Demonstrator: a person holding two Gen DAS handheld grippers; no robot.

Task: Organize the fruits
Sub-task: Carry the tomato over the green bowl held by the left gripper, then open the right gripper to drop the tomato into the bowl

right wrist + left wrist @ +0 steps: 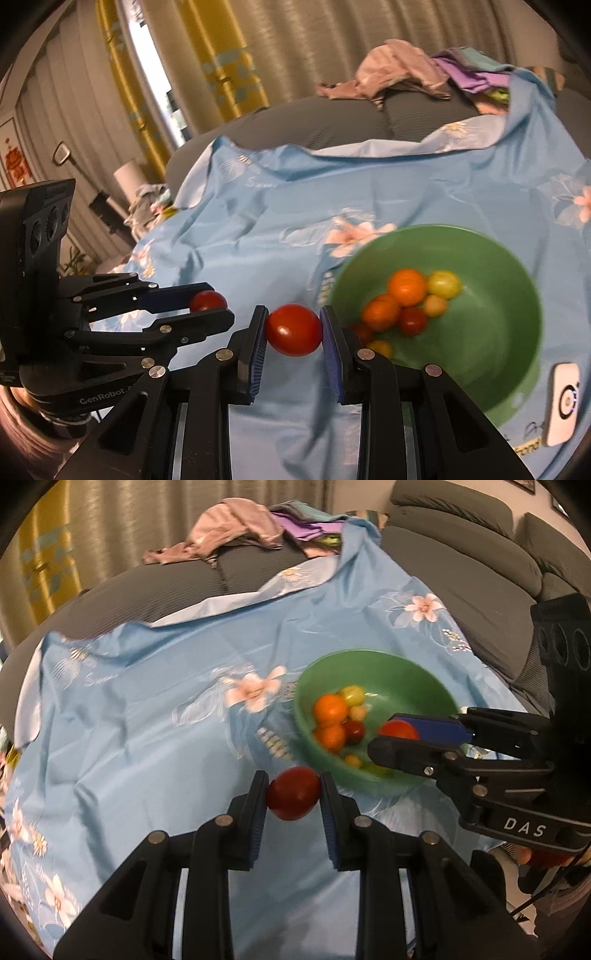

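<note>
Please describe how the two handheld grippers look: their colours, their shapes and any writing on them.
Both grippers are black plastic linkages with silver round pivot pins and blue ribbed pads inside the fingers. The right gripper carries white letters "DAS" on its body and a black block with three round openings above. The left gripper shows the white word "GenRobot" and the same block. A thin dark cable hangs below the right one.

Blue floral sheet over grey sofa — crumpled clothes, striped curtain

Left tongs and right tongs each pinch something, apparently side by side, both level.
</note>
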